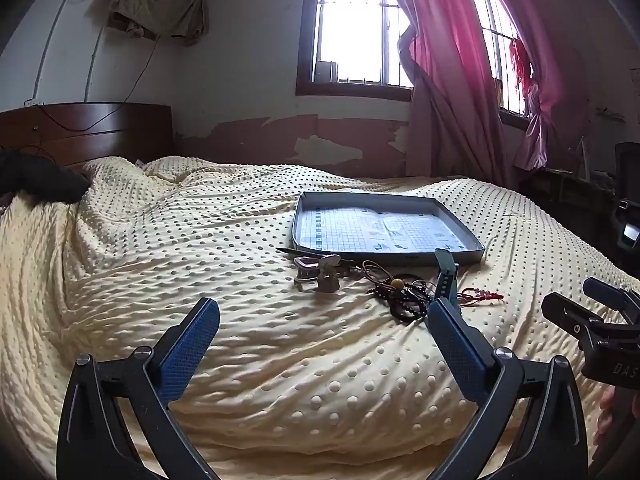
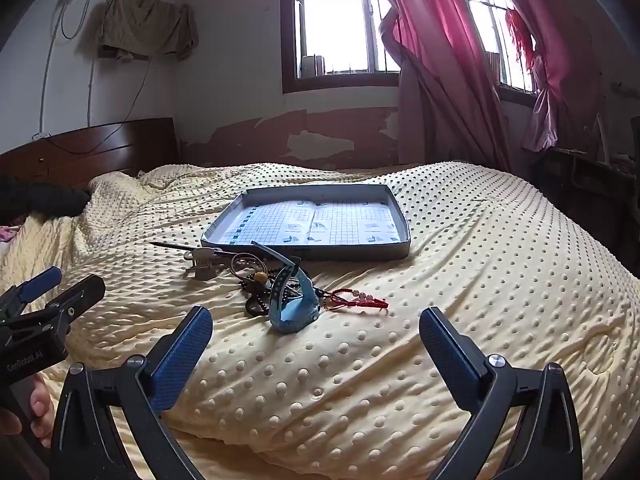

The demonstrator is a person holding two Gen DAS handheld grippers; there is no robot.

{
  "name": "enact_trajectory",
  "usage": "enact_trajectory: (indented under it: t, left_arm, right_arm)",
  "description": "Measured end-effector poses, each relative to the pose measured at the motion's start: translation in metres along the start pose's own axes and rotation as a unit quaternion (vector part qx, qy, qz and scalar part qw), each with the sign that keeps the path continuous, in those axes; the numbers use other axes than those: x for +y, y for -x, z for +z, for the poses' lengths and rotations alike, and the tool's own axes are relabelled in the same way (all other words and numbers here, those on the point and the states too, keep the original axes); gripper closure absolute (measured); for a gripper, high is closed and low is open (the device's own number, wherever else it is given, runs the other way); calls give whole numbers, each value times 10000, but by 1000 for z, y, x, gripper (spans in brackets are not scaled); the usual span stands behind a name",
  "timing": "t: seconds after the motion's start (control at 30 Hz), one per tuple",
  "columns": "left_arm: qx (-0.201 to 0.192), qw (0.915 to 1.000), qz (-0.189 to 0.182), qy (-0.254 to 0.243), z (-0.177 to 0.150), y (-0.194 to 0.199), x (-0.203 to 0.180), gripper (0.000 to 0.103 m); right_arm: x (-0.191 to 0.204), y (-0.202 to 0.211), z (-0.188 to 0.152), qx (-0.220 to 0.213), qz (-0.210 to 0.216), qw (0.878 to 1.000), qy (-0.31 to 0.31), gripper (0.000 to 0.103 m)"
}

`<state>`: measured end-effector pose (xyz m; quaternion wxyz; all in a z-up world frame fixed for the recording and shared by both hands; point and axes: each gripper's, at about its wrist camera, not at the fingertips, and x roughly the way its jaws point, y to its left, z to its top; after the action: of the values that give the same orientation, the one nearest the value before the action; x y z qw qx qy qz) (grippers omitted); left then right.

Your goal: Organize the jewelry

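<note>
Both cameras sit low over the bed, each looking forward between its own claw's two fingers toward the far wall and window. The left view stands left of the jewelry pile, the right view more squarely before it. Both share the tray, the pile, the curtain and the headboard. Each catches the other claw at its edge.

R gripper hovers over yellow dotted blanket, jaws spread wide, nothing btwn them. Just ahead: blue watch standing on its strap, touching a tangle of dark bead bracelets; red cord bracelet to its right. Grey tray lies beyond the pile. L gripper at left edge, w/ fingers of a hand below.
</note>
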<state>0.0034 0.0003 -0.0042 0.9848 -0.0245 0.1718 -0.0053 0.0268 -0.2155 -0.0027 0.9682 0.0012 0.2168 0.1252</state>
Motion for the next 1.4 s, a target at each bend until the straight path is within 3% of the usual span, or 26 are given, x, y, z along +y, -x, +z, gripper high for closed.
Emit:
enact_trajectory:
  t: [1.4]
  left_arm:
    - [55,10000,50,57,1,0,4,1]
  right_arm:
    - [2,3,-1,-22,23,10000,41,0]
